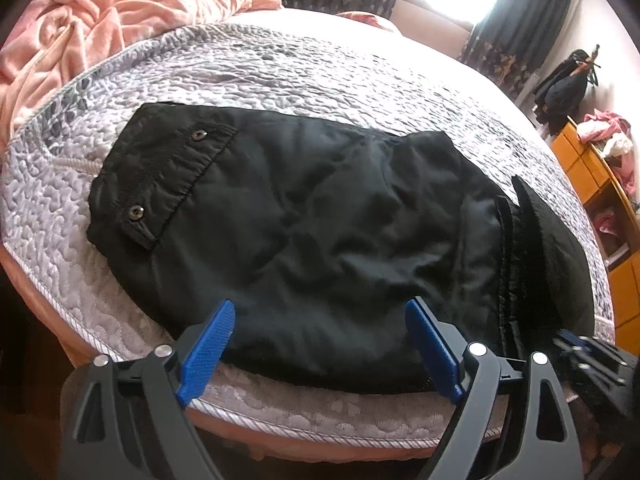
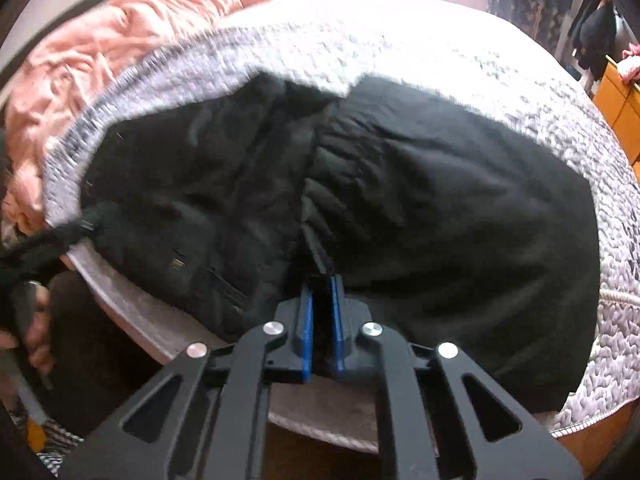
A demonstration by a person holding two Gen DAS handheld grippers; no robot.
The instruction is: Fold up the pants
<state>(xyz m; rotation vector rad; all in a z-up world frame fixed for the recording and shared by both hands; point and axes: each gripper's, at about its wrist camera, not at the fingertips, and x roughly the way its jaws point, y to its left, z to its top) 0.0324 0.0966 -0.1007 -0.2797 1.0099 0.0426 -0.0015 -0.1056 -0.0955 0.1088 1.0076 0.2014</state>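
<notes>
Black pants [image 1: 320, 216] lie folded on the grey quilted bedspread [image 1: 280, 68], with two metal buttons on the left part. My left gripper [image 1: 320, 308] stands open at the pants' near edge, its blue pads [image 1: 212, 344] on either side of the fabric and not pressing it. In the right wrist view the pants [image 2: 440, 184] fill the middle. My right gripper [image 2: 321, 280] is shut there on a raised ridge of the black fabric near the bed's front edge. That lifted fold [image 1: 536, 220] also shows at the right of the left wrist view.
A crumpled pink blanket [image 1: 100, 20] lies at the back left of the bed. An orange wooden drawer unit [image 1: 600, 184] with clothes on it stands to the right. Dark curtains [image 1: 520, 20] flank a bright window behind. A person's hand [image 2: 36, 328] shows at the left edge.
</notes>
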